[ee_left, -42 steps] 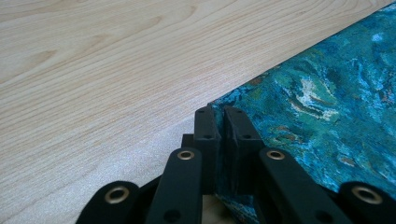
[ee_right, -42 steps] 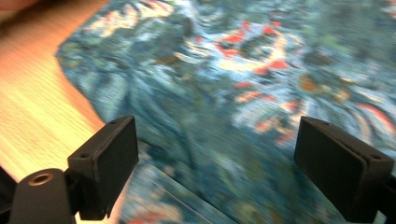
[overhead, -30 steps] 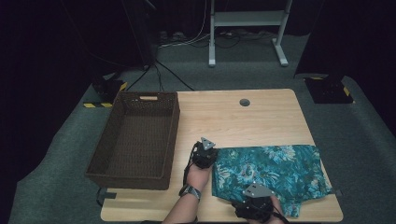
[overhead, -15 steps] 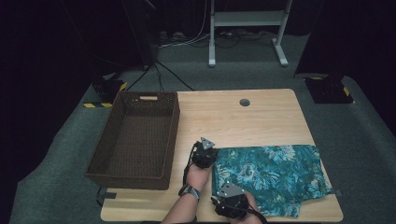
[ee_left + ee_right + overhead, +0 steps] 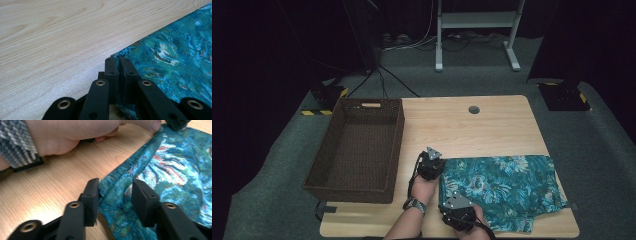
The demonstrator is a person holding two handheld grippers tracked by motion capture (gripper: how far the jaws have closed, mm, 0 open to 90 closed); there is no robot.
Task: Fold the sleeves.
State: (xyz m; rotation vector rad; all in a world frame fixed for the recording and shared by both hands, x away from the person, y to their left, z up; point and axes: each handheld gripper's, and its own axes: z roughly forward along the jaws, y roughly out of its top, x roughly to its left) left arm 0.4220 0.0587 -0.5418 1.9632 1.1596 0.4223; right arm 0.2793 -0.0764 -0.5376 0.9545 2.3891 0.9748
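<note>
- One wooden surface point(image 5: 492, 125), with one round hole point(image 5: 474, 109) near its far edge.
- One teal flowered cloth point(image 5: 507, 187) on the surface, to the right of the basket.
- One brown wicker basket point(image 5: 359, 145), at the surface's left end.
- Two grippers: the left gripper point(image 5: 432, 165) between basket and cloth, the right gripper point(image 5: 457, 212) nearer the surface's front edge.
- One wristband point(image 5: 414, 204).

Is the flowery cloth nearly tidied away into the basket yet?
Not yet. Done: the teal cloth lies folded flat on the table, and the left gripper is shut on its corner. In hand: the right gripper has just been closing around the near edge, cloth bunched between its jaws, not yet pinched. Left: probably lifting or folding it again; the basket looks empty.
</note>
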